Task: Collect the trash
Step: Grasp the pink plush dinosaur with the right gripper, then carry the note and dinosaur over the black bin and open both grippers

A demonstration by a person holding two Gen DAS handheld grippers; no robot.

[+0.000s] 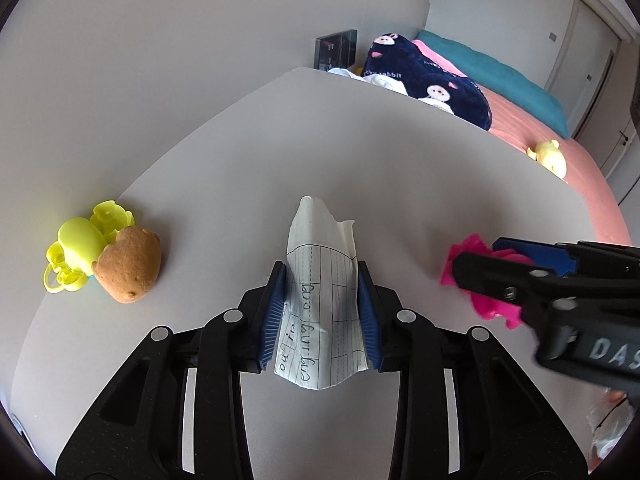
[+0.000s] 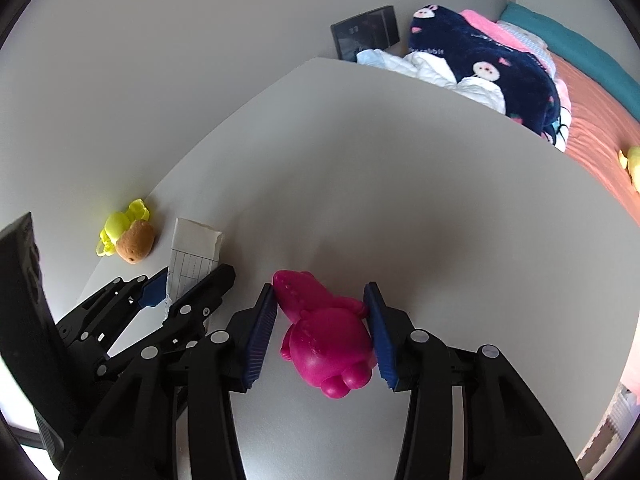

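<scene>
A folded sheet of lined paper with handwriting (image 1: 320,240) stands off the white table (image 1: 360,140), with my left gripper (image 1: 321,270) shut on it, blue pads pressed to both sides. The right wrist view shows the same paper (image 2: 192,248) in the left gripper (image 2: 192,274) at the left. A pink plastic toy figure (image 2: 328,340) lies on the table between the pads of my right gripper (image 2: 320,288). Both pads touch it, one at its head and one at its arm and body. In the left wrist view the right gripper (image 1: 480,254) straddles the pink toy (image 1: 492,304).
A yellow plastic toy (image 1: 80,240) and a brown potato-shaped soft toy (image 1: 130,268) sit together at the table's left, near the wall. Beyond the far table edge is a bed with a navy blanket (image 1: 432,80), a pink cover and a small yellow plush (image 1: 550,156).
</scene>
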